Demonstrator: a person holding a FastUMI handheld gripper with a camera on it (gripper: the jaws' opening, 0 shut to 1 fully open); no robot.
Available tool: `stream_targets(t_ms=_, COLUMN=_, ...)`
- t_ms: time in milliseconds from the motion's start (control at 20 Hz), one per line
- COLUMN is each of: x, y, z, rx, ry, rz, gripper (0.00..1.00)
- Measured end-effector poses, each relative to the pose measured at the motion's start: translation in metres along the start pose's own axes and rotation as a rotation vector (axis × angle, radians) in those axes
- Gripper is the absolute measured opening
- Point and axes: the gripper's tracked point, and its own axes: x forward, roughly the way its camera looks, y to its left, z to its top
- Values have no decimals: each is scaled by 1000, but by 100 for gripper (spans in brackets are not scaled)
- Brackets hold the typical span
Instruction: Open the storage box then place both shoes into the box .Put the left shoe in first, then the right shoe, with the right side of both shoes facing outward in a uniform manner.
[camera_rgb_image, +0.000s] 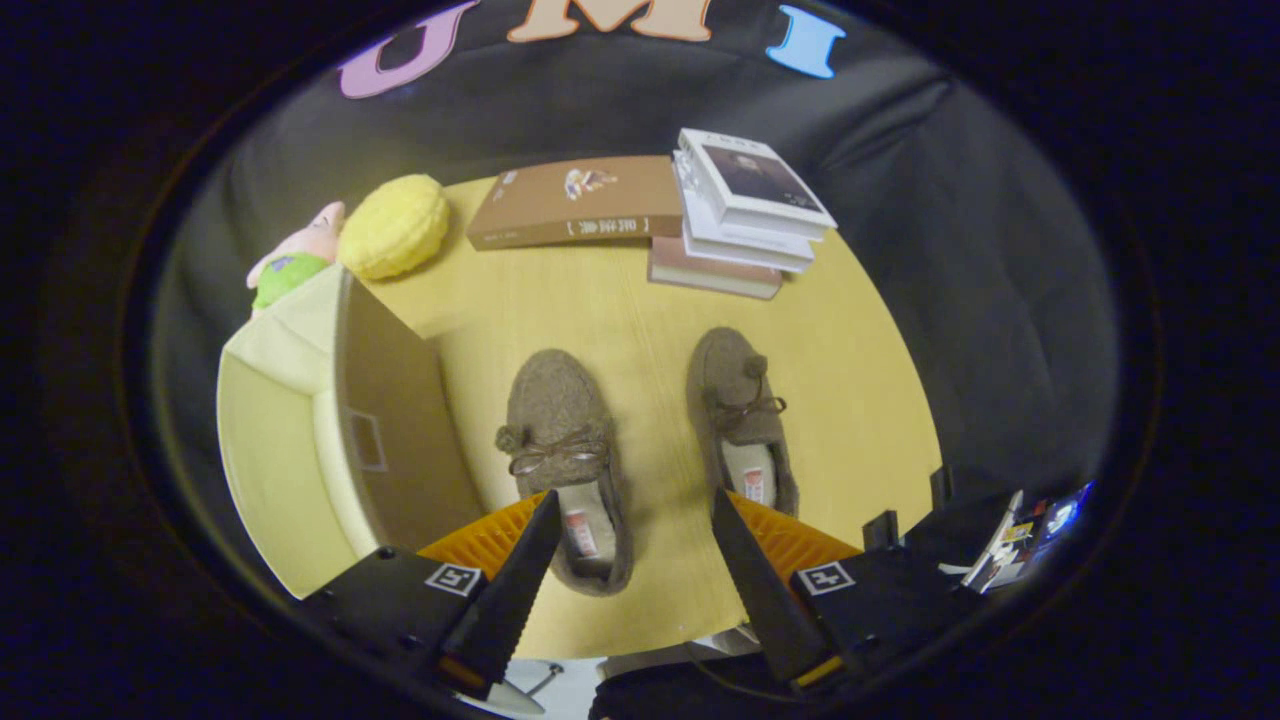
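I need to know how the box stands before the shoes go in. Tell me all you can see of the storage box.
The storage box is pale yellow, plastic by its look, standing on the wooden table beside the nearer slipper without touching it. Its brown flap, which looks like cardboard and bears a small square mark, faces the slippers; whether it is shut I cannot tell. A plush toy and a yellow cushion sit just behind the box. The tongs hang open, apart from it.

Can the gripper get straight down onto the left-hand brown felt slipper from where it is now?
Probably yes. The gripper is open, and the left-hand brown felt slipper lies between its fingers and just ahead, with bare wooden table around it. The pale yellow storage box stands clear to one side.
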Motion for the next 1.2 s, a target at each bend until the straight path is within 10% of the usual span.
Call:
stream_targets(t_ms=250, x=47, y=20, z=-25, rx=-50, ry=145, rz=68, gripper=82)
stream_targets(t_ms=700, x=76, y=27, z=-48, rx=-61, ry=255, rz=179, gripper=42)
stream_targets(t_ms=800, x=77, y=30, z=-47, rx=-79, ry=268, rz=203, gripper=20)
stream_targets(t_ms=1200, x=74, y=30, z=-54, rx=-64, ry=333, rz=202, gripper=6)
